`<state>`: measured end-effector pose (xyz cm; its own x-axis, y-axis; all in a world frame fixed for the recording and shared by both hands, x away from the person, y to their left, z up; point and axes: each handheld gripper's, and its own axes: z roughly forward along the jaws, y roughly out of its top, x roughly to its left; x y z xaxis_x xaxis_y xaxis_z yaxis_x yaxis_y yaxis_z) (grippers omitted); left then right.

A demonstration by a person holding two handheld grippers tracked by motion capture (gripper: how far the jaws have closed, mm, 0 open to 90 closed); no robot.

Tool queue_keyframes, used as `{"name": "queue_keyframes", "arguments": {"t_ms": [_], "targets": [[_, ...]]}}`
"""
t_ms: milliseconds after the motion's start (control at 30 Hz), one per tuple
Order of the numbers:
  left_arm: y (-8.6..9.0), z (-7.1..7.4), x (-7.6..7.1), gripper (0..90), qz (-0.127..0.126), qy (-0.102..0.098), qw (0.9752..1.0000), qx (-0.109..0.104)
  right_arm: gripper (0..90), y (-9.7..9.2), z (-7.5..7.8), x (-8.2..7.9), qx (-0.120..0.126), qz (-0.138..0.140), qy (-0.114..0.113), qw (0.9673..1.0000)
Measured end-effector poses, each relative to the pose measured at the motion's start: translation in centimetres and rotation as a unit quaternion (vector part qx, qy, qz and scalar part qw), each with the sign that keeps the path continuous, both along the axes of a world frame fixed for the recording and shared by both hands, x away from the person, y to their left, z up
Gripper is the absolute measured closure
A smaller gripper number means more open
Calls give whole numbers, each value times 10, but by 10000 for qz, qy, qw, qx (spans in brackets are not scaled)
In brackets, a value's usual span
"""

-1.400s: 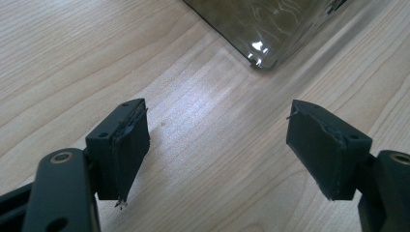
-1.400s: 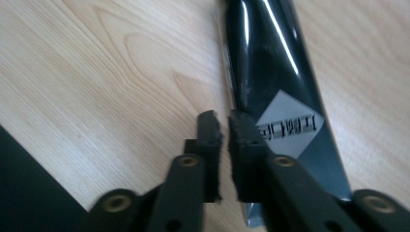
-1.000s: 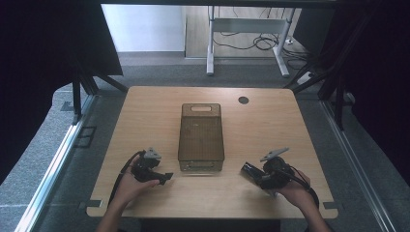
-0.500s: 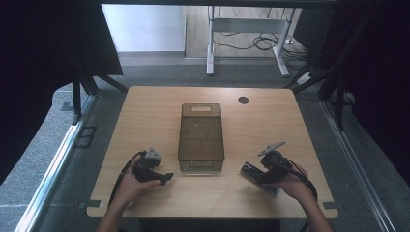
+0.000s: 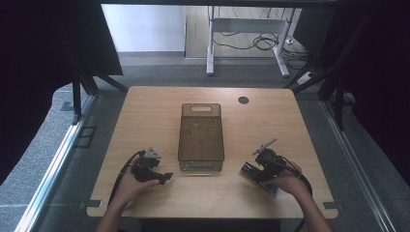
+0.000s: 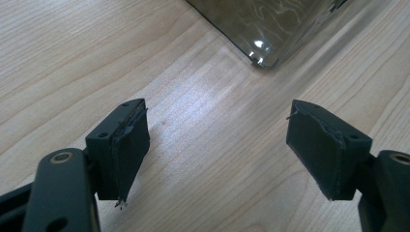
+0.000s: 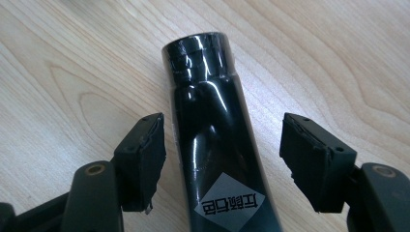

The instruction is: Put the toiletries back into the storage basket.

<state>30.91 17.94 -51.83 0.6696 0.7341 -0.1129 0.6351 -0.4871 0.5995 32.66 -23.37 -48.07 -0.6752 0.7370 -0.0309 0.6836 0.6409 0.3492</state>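
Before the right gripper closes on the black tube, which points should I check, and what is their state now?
1. Right gripper open, jaws having just been opening: ok.
2. Black tube lies between the jaws, pads apart from it: ok.
3. Tube centred between the pads: ok, slightly nearer the left one.
4. Tube flat on the table: ok.
5. Left gripper open, nothing between its jaws: ok.
6. Smoky plastic bin has room inside: cannot tell.
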Motion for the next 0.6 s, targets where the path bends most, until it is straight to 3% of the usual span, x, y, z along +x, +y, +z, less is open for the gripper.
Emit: {"name": "queue_keyframes", "arguments": {"t_ms": [600], "targets": [[0, -1, 1, 237, -7, 24, 10000, -4, 402, 4, -20, 8, -292, 216, 422, 9984]]}}
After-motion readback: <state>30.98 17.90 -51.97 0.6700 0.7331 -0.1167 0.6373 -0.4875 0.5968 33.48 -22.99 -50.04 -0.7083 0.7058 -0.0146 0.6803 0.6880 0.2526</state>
